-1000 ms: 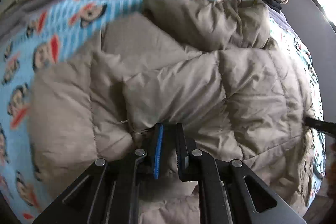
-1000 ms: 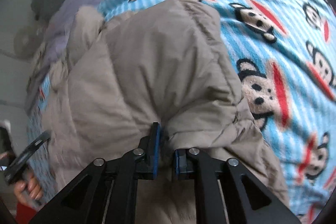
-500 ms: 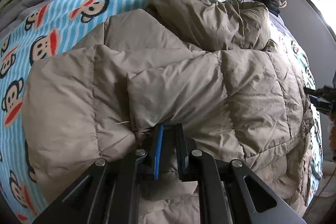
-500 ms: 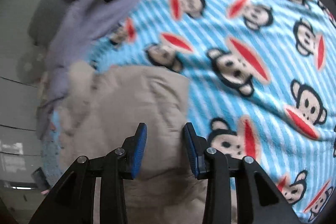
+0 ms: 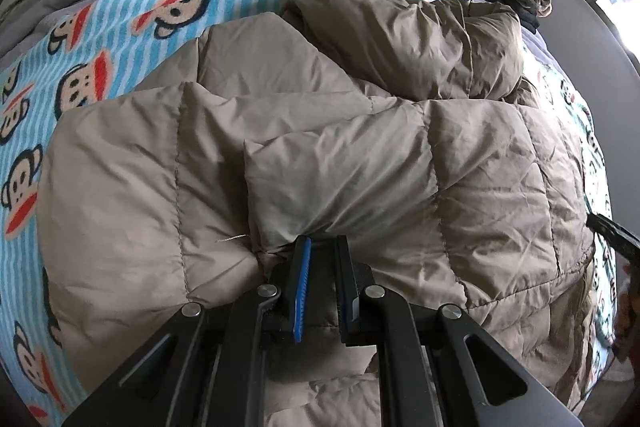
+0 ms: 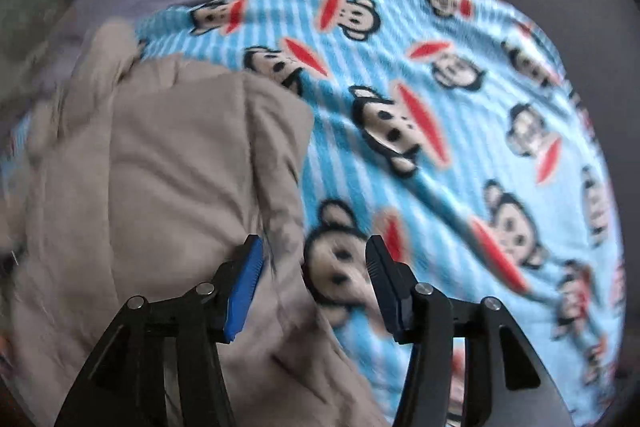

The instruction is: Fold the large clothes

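Monkey-print blanket covers the bed; puffy beige jacket fills mid-frame (soft, light, slippery, so grab a quilted seam). Left gripper pinches its hem; right gripper is opening, empty.

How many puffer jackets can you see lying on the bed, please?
1: a beige puffer jacket spread across the monkey-print blanket; the left gripper pinches its edge. Others may be hidden.

Puffer jacket: beige, quilted, large; lying partly folded, sleeve doubled across body; crumpled hood at far end.
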Demonstrator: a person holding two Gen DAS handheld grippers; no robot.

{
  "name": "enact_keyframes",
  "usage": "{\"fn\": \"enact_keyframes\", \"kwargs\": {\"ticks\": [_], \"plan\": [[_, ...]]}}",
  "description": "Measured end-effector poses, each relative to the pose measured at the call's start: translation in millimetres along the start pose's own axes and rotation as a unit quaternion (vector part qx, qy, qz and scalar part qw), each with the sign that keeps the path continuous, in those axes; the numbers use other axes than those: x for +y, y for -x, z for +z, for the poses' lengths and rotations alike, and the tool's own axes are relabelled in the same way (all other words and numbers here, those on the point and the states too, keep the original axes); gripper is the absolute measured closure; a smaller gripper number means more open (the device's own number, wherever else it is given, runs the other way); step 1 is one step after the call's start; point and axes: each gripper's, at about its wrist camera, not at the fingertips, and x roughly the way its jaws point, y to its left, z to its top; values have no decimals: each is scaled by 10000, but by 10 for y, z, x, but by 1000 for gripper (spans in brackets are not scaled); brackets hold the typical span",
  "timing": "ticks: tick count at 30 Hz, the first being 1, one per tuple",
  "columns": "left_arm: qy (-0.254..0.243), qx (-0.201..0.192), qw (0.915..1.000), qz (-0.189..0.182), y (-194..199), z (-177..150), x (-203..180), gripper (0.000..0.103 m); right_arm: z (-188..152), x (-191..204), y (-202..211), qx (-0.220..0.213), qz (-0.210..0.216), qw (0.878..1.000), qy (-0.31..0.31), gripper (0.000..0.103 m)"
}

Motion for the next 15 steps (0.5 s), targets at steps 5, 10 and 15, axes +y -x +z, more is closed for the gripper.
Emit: {"fn": "enact_keyframes", "kwargs": {"ticks": [5,10,15], "plan": [[50,-44,9997,220,218,31,-75,90,-132,-55,242,72,-169,9997,-176,46],[87,-262,9992,301,606,-80,-85,90,-220,-76,440,209,163,9979,-587,46],[189,-234,9987,419,831,-312,-74,90,-422,2,568,418,519,9941,-851,46]]}}
